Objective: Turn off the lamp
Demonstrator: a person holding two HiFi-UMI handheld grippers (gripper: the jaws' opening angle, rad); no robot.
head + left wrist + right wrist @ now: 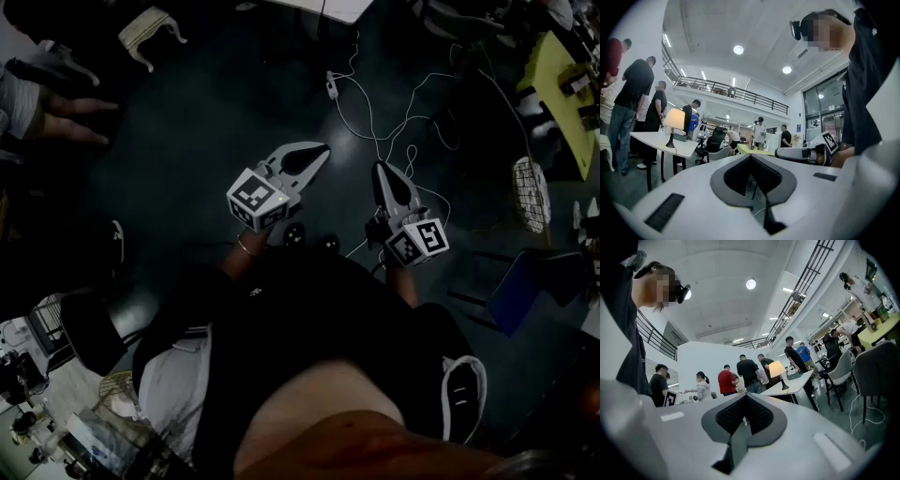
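White-shaded lamp [675, 119] glowing, grippers nowhere near it
It's on the table [691, 149], well away from both. Left gripper [322, 150] and right gripper [380, 169] are closed up, empty. I'd walk up close first, then nudge gently with one closed tip.

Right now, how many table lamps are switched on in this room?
1. The lamp stands lit on the white table across the room. More may be hidden elsewhere.

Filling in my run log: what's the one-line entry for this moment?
lamp: lit, on white table, untouched | left gripper: shut, empty | right gripper: shut, empty | task: not done
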